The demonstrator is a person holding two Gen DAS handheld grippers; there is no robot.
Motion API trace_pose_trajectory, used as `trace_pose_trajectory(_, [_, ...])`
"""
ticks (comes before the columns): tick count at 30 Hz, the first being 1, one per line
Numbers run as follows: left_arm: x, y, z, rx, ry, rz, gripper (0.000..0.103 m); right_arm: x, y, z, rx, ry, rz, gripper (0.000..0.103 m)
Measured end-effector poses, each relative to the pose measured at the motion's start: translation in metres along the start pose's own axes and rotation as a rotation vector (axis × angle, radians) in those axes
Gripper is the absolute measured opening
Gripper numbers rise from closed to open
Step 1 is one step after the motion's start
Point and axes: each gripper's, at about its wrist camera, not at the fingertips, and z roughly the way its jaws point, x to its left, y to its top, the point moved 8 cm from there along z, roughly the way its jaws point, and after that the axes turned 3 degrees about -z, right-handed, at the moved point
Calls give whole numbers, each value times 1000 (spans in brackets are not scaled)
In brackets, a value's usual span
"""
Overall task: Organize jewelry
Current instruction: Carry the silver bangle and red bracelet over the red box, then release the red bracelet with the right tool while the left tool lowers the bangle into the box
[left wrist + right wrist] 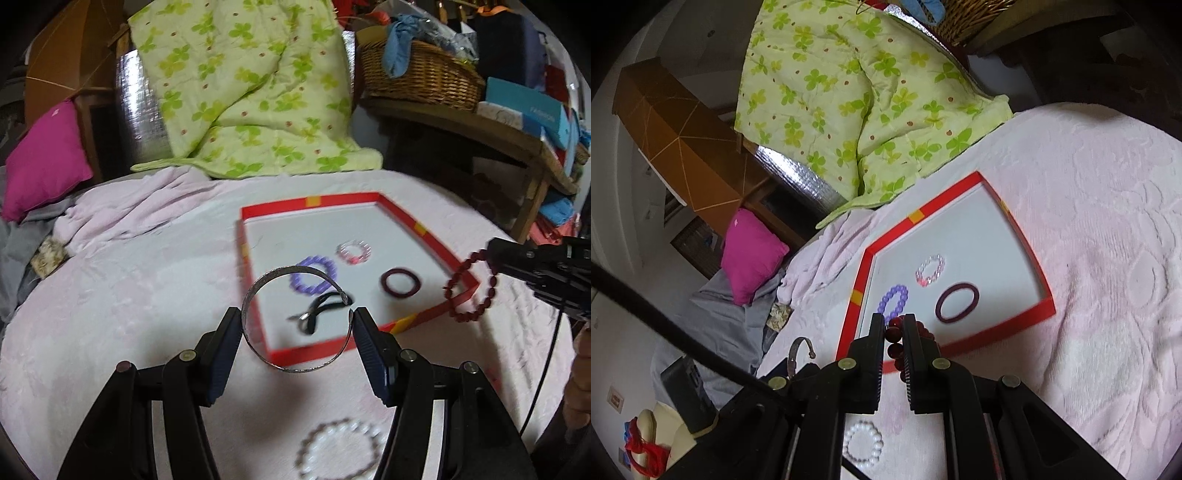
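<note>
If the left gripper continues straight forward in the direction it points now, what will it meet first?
Probably the near red wall of the tray, with the silver cuff held by the left gripper arriving first. Past it lies the black item. Depth is uncertain.

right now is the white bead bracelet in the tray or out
Out: the white bead bracelet lies on the bedspread, on the near side of the red tray.

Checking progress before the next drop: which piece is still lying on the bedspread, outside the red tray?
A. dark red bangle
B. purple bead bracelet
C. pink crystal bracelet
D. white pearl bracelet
D: the white pearl bracelet lies on the bedspread below the left gripper, outside the red tray.
</note>
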Motion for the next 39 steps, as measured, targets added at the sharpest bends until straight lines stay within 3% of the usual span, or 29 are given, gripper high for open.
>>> trace_pose_trajectory(10, [-16, 26, 46, 32, -81, -67, 63, -8, 39, 25, -43, -39, 0, 11])
trace_pose_trajectory(16, [-29, 33, 75, 70, -98, -47, 63, -25, 62, 56, -48, -56, 30, 11])
trace_pose_trajectory(30, [-52, 18, 116, 221, -124, 11, 63, -58, 75, 107, 15, -66, 122, 11])
trace_pose_trajectory(39, [-50, 14, 115, 247, -124, 30, 64, -79, 79, 107, 2, -170, 154, 14])
